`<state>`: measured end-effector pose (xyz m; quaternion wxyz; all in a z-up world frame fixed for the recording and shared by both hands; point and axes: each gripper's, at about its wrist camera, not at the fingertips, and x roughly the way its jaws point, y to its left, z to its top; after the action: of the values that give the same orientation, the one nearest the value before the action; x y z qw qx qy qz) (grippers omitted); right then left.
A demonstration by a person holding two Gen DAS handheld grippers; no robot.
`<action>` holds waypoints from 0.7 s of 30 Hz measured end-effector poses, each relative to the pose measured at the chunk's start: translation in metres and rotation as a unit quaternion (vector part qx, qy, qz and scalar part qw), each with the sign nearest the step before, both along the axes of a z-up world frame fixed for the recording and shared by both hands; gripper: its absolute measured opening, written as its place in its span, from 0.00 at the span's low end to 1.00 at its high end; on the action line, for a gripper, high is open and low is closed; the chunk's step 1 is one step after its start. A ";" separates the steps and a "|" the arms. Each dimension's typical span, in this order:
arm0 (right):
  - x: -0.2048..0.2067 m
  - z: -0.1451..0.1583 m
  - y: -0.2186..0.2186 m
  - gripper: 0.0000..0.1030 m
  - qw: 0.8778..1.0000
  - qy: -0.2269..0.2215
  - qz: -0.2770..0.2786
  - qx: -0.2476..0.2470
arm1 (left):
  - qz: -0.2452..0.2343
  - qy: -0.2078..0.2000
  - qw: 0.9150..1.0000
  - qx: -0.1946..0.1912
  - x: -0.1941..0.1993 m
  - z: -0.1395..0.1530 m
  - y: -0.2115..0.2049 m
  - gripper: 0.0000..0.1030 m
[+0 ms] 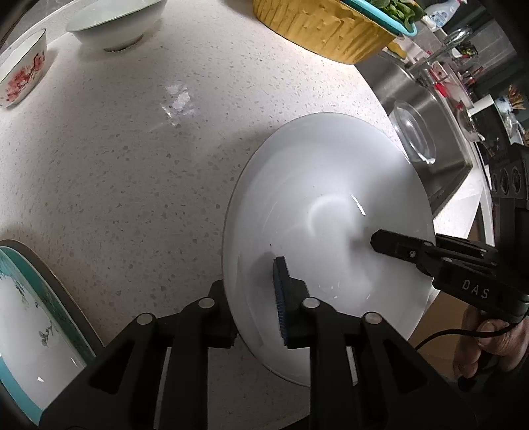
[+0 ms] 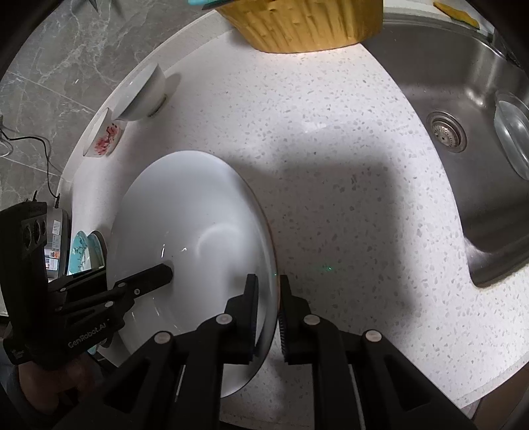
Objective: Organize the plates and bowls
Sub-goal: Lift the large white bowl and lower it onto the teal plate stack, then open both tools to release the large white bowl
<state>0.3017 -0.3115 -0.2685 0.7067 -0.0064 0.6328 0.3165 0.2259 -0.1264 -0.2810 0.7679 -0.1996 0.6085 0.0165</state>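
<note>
A: While both grippers sit over the counter (image 2: 330, 139), the big white bowl (image 1: 317, 198) rests on the speckled stone between the sink (image 2: 479, 165) and the teal-edged plate (image 1: 36, 317). Left gripper (image 1: 256, 304): one finger inside the bowl's wall, the other outside, rim between them.

B: Clamped?

A: Nearly together on the rim. In the left wrist view the inner blue pad (image 1: 281, 297) lies against the inside wall; outer finger mostly hidden behind the bowl. I log it as gripping the bowl's rim.

B: Right gripper (image 2: 266, 312)?

A: Same arrangement on the opposite side. Right wrist view shows the rim edge running between the two fingers, gap very narrow. Closed on the bowl.

B: Other items?

A: A smaller white bowl (image 1: 115, 26) and a bowl with red flowers (image 1: 20, 72) stand at the far counter edge, just beside each other. A yellow basket (image 1: 324, 33) sits by the sink; a glass dish (image 1: 413, 132) lies in the basin. A hand (image 1: 489, 344) holds the right tool's grip.
</note>
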 end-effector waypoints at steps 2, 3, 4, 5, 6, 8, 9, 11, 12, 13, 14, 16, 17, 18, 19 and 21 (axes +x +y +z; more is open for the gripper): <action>0.000 0.000 0.000 0.19 1.000 0.001 -0.001 0.005 | 0.006 -0.008 1.000 -0.003 -0.003 0.004 0.006 0.17; 0.000 0.000 -0.001 0.21 1.000 0.005 -0.002 0.011 | 0.008 -0.015 1.000 0.000 -0.005 0.009 0.008 0.24; -0.001 0.001 -0.001 0.28 1.000 0.006 -0.003 0.016 | 0.009 -0.021 1.000 0.003 -0.007 0.014 0.010 0.31; -0.001 0.004 -0.002 0.41 1.000 0.002 -0.005 0.019 | 0.011 -0.027 1.000 0.004 -0.008 0.019 0.012 0.56; -0.001 0.009 -0.003 0.48 1.000 -0.008 -0.010 0.021 | 0.012 -0.036 0.999 0.004 -0.009 0.025 0.014 0.77; 0.002 0.019 -0.008 0.59 0.999 -0.021 -0.017 0.022 | 0.017 -0.060 0.998 0.002 -0.014 0.043 0.019 0.78; 0.004 0.025 -0.012 0.60 0.999 -0.026 -0.022 0.022 | 0.019 -0.068 0.998 -0.006 -0.017 0.053 0.025 0.78; 0.012 0.039 -0.021 0.67 0.998 -0.040 -0.035 0.021 | 0.031 -0.083 0.996 -0.034 -0.023 0.072 0.040 0.78; 0.016 0.051 -0.025 0.69 0.998 -0.053 -0.042 0.020 | 0.041 -0.098 0.993 -0.048 -0.026 0.086 0.053 0.78; 0.019 0.060 -0.027 0.73 0.996 -0.067 -0.046 0.021 | 0.049 -0.116 0.991 -0.054 -0.030 0.101 0.067 0.79; 0.023 0.078 -0.029 0.78 0.994 -0.094 -0.049 0.026 | 0.055 -0.134 0.988 -0.054 -0.032 0.116 0.082 0.84; 0.028 0.110 -0.027 0.89 0.987 -0.146 -0.058 0.036 | 0.067 -0.168 0.981 -0.066 -0.038 0.141 0.111 0.87; 0.030 0.126 -0.024 0.99 0.982 -0.172 -0.064 0.044 | 0.075 -0.188 0.976 -0.075 -0.039 0.153 0.131 0.87; 0.031 0.147 -0.018 1.00 0.975 -0.200 -0.069 0.065 | 0.085 -0.204 0.972 -0.079 -0.040 0.163 0.151 0.88; 0.032 0.158 -0.012 1.00 0.972 -0.210 -0.067 0.082 | 0.092 -0.210 0.970 -0.079 -0.041 0.169 0.165 0.90; 0.039 0.180 0.010 1.00 0.968 -0.209 -0.039 0.133 | 0.108 -0.215 0.968 -0.069 -0.040 0.180 0.201 1.00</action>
<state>0.3406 -0.3013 -0.0888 0.8294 0.0461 0.4231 0.3618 0.1859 0.0744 -0.1013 0.8584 -0.3159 0.4039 0.0141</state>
